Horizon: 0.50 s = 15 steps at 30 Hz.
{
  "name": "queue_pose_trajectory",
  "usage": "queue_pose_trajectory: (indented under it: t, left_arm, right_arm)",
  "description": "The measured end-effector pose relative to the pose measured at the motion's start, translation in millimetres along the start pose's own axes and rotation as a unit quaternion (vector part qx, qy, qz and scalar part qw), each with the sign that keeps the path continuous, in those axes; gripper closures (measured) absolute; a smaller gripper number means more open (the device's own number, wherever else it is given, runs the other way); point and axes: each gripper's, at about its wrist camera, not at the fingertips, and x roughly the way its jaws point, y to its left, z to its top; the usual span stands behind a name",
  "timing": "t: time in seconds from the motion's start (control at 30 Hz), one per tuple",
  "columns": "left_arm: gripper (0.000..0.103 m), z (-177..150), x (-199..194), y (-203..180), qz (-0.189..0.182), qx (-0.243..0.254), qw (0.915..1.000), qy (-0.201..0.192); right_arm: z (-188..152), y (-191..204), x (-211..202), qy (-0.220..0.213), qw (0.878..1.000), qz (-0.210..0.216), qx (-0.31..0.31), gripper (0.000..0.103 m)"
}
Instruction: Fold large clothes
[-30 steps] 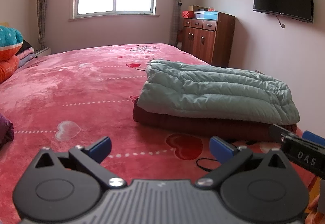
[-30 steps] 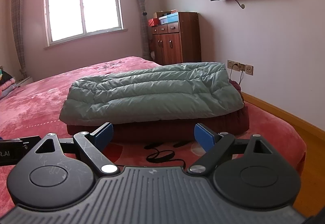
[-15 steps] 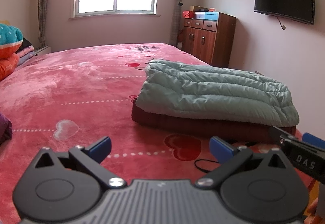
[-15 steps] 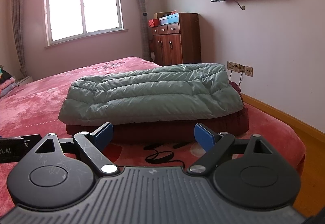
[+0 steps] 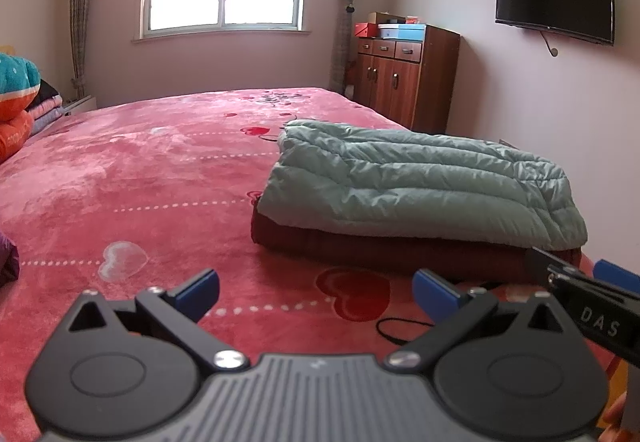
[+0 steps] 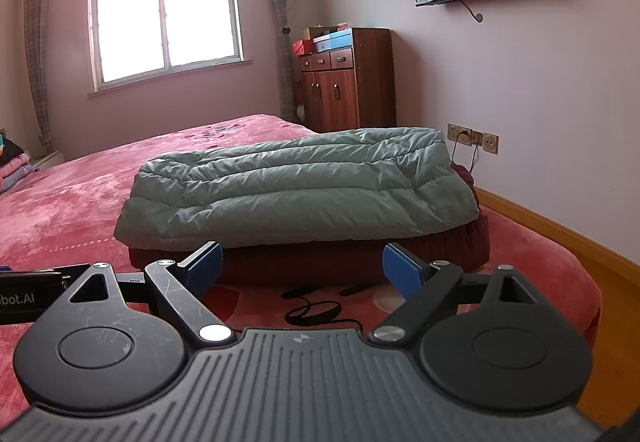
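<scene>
The folded pale green down coat (image 6: pixel 296 189) lies on top of a dark red folded garment (image 6: pixel 352 258) — both at the right, near end of the pink bed (image 5: pixel 132 177). The left gripper (image 5: pixel 316 292) and the right gripper (image 6: pixel 302 268) hover just short of the stack, each spread wide and holding nothing. A black cord (image 6: pixel 316 312) (looped on the bedspread) lies between the right gripper and the stack. A wooden cabinet (image 6: pixel 346 81) stands by the far wall.
</scene>
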Motion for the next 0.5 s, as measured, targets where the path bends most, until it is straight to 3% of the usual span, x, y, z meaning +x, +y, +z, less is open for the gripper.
queue_pose_trajectory:
  t: [0.5]
  left_arm:
    - [0.001, -3.2, 7.2, -5.9, -0.006, 0.002, 1.0, 0.003]
  right_arm:
    - [0.2, -1.4, -1.4, -0.002, 1.0, 0.005, 0.0, 0.0]
